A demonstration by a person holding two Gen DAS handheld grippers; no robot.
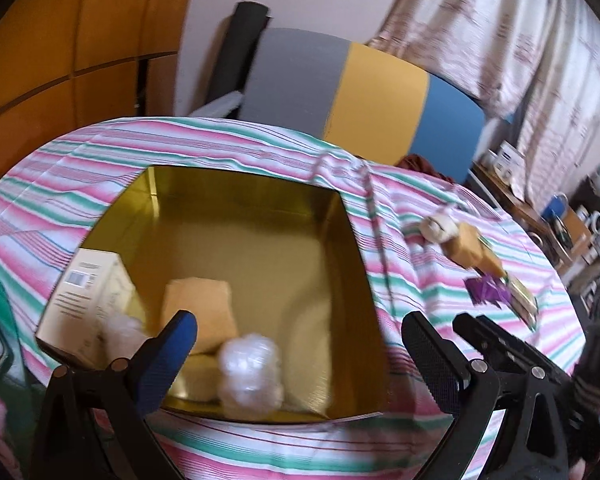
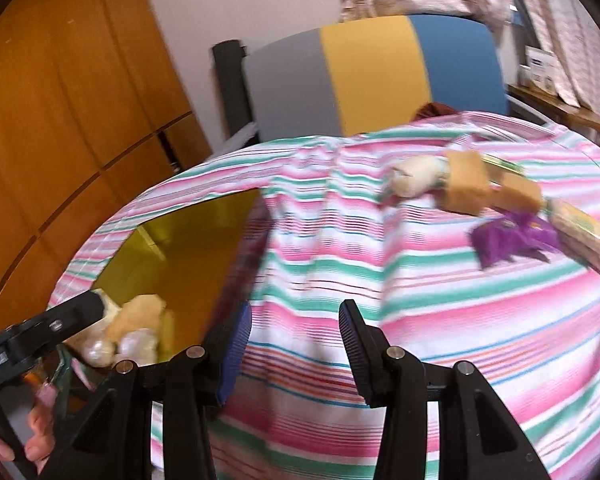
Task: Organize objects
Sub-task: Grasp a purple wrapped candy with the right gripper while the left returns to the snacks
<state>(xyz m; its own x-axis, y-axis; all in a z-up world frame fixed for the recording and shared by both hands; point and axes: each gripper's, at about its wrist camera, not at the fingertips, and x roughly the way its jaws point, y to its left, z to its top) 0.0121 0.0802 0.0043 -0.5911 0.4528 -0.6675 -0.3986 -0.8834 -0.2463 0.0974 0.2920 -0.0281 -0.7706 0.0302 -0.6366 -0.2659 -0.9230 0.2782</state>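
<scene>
An open gold box (image 1: 240, 188) sits on the striped cloth. Inside it lie a cream carton (image 1: 88, 292), a tan block (image 1: 200, 312) and a white bubble-wrap ball (image 1: 248, 372). My left gripper (image 1: 300, 346) hovers over the box's near side, open, nothing between its fingers. To the right of the box, on the cloth, lie a white roll (image 2: 416, 176), two tan blocks (image 2: 464, 188), a purple wrapper (image 2: 508, 236) and a green-yellow packet (image 2: 580, 232). My right gripper (image 2: 294, 344) is open over bare cloth just right of the gold box (image 2: 172, 232), short of those items.
A grey, yellow and blue chair back (image 2: 376, 76) stands behind the table. Orange cabinet doors (image 2: 60, 120) fill the left. A cluttered shelf (image 1: 560, 216) runs along the right under curtains. The left gripper (image 2: 60, 320) and a hand (image 2: 40, 440) show at the right wrist view's left edge.
</scene>
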